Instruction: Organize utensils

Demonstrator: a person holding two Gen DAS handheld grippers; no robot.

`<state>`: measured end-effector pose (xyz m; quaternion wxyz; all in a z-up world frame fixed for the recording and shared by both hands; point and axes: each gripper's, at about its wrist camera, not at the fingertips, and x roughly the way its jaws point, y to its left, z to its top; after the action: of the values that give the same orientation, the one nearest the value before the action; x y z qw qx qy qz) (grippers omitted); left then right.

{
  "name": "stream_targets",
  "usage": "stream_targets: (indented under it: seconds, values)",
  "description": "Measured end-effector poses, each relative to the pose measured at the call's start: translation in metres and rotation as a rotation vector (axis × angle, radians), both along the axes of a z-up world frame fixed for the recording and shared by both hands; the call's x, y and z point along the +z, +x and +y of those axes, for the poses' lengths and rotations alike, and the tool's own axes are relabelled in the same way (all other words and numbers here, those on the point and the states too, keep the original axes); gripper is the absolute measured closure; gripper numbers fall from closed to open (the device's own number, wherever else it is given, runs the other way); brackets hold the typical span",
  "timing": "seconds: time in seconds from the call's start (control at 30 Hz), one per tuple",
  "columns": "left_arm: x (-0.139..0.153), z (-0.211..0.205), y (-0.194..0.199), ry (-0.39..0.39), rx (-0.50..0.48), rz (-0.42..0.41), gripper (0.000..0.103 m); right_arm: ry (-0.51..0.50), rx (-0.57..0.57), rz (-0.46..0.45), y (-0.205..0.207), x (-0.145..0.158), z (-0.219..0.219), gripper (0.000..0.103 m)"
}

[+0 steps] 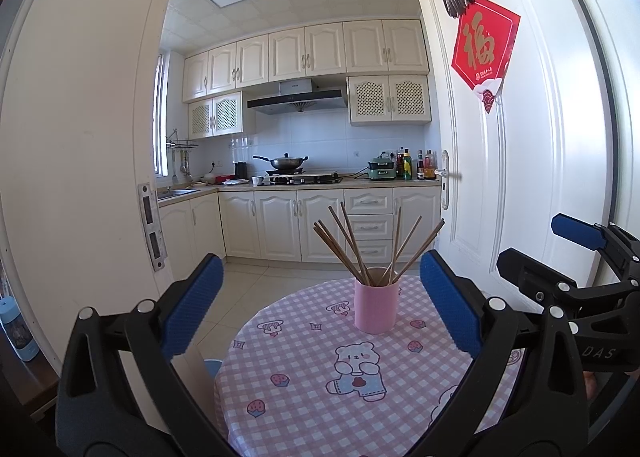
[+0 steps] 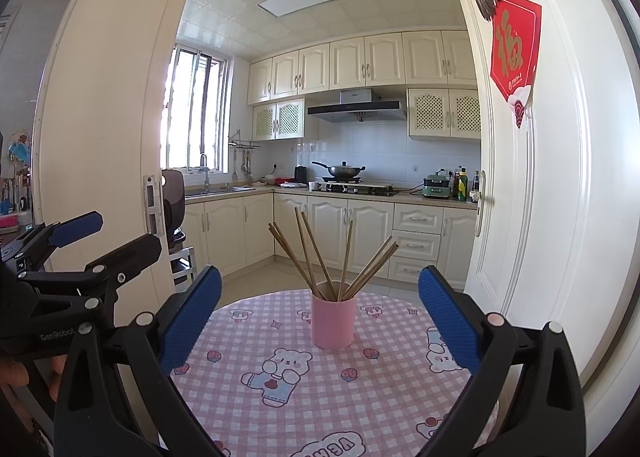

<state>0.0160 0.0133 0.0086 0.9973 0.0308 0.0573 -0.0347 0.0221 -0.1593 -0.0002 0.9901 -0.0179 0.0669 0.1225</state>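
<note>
Because the round table (image 1: 304, 409) is the biggest thing close by, everything else is told from the pink cup (image 1: 376, 305) that stands on it. The table has a pink checked cloth with little bears, and the cup stands upright on the far half of that cloth, so both tools can reach it from the near side.

Behind the cup, well apart from it, is the kitchen with its white cupboards (image 2: 360, 233). To the right of the cup is a white door (image 1: 500, 177) swung open, with a red paper sign on it.

In front of the cup and to its left hangs the left gripper (image 1: 320, 301). Its blue fingers are spread wide with nothing between them. In front of the cup and to its right hangs the right gripper (image 2: 320, 309), also spread wide and holding nothing. Neither one touches the cup. I think they are held back and wide because no job is in hand just now.

Inside the cup stand the brown chopsticks (image 1: 372, 245). They lean out like a fan against the rim, since the cup is wider than the bunch. No other utensil lies on the cloth, so the tidying looks done, or nearly.
</note>
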Motion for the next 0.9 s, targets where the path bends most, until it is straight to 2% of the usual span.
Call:
stream_targets:
  seconds: [0.9]
  values:
    - [-0.0074, -0.0005, 0.0025, 0.003, 0.008, 0.007, 0.006, 0.004, 0.002, 0.015, 0.0045, -0.0038, -0.0024, 0.008]
